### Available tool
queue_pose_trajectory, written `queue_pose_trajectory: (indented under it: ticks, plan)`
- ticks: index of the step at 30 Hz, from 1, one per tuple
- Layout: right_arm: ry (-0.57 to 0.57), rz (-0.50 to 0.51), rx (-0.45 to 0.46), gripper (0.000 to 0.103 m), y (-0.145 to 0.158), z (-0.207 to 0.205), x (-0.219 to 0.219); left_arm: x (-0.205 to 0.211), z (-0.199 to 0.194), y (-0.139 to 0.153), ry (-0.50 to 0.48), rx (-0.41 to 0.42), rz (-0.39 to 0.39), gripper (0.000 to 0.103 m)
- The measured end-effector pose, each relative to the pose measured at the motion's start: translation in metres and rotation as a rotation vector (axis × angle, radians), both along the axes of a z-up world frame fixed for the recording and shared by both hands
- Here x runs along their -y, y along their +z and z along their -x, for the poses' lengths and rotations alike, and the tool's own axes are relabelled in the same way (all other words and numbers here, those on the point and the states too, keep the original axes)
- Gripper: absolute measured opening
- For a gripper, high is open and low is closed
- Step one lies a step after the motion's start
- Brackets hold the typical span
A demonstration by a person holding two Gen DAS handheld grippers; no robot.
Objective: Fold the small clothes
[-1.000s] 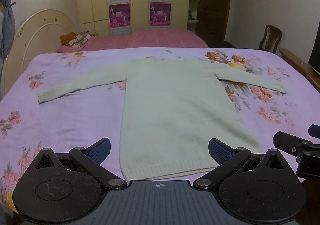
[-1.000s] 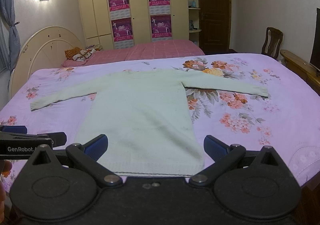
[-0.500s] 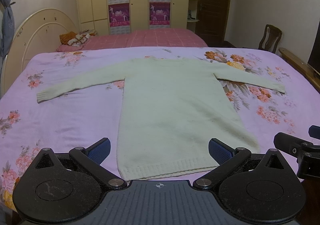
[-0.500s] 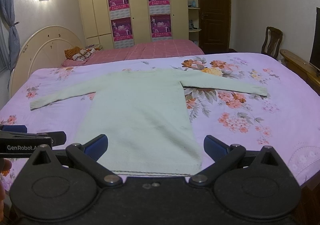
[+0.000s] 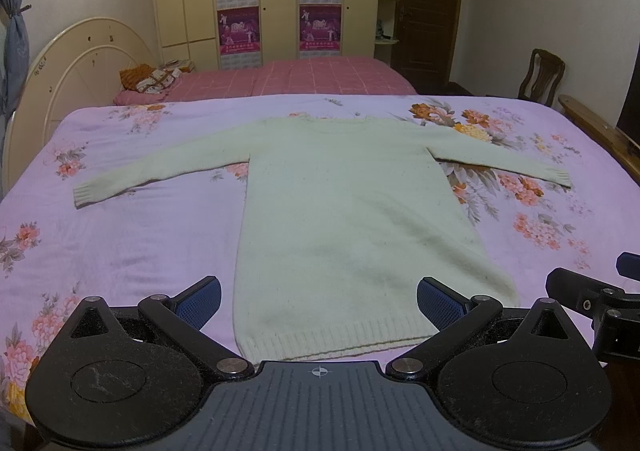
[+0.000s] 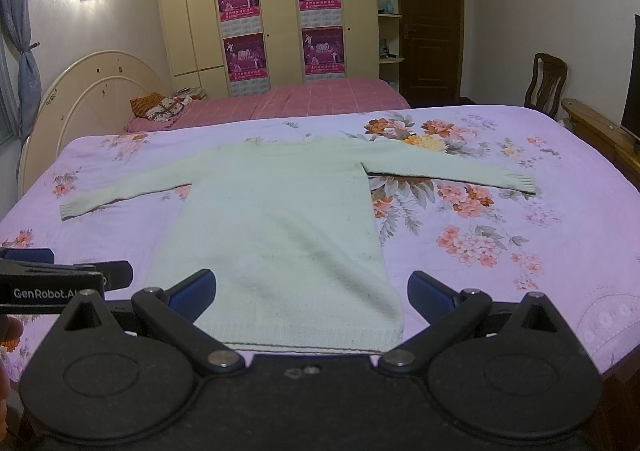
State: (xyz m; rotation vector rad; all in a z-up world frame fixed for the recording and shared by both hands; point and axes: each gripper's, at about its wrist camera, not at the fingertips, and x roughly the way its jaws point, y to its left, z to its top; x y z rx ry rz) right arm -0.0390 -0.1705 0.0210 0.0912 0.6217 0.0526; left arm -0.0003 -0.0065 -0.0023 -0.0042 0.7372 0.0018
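Observation:
A pale cream knitted sweater (image 5: 344, 211) (image 6: 280, 219) lies flat on a bed with a pink floral sheet (image 5: 120, 243) (image 6: 500, 251), both sleeves spread sideways and the ribbed hem nearest me. My left gripper (image 5: 318, 299) hovers open over the hem with nothing between its blue pads. My right gripper (image 6: 310, 293) is open too, above the hem's right half, empty. Each gripper shows at the edge of the other's view: the right one (image 5: 592, 299) at the right, the left one (image 6: 60, 279) at the left.
A cream headboard (image 5: 76, 79) stands at the bed's left. Behind is a second bed with a red checked cover (image 5: 304, 77) and a pillow pile (image 5: 152, 81). A wooden chair (image 5: 540, 75) and a wooden frame rail (image 5: 600, 135) are on the right.
The left wrist view has drifted slightly, so the sweater sits a little further left in it. Both grippers stay open and the sweater has not moved.

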Motion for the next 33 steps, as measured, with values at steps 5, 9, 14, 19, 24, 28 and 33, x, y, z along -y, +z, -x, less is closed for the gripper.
queue_pose_trajectory:
  ticks: [5,9,14,19,24,28,33]
  plan:
    - [-0.003,0.0,-0.002,0.102,-0.002,-0.002,0.003,-0.001,-0.001,0.0,0.001,0.0,-0.003,0.103]
    - [-0.01,0.001,-0.007,0.102,-0.004,-0.004,0.008,0.0,-0.001,-0.001,0.002,0.002,-0.007,0.103]
    - [-0.019,0.008,-0.011,0.102,-0.003,-0.008,0.011,0.001,-0.004,-0.001,0.0,0.003,-0.008,0.103]
    - [-0.028,0.008,-0.021,0.102,-0.008,-0.016,0.015,0.003,-0.012,0.0,-0.002,0.002,-0.008,0.103]
    - [-0.038,0.019,-0.026,0.102,-0.015,-0.027,0.019,0.01,-0.03,-0.001,-0.006,-0.012,-0.014,0.103]
    - [-0.051,0.028,-0.025,0.102,-0.023,-0.038,0.026,0.017,-0.046,-0.005,-0.006,-0.014,-0.002,0.103]
    - [-0.078,0.033,-0.025,0.102,-0.032,-0.058,0.039,0.025,-0.072,-0.01,0.0,0.003,0.033,0.103]
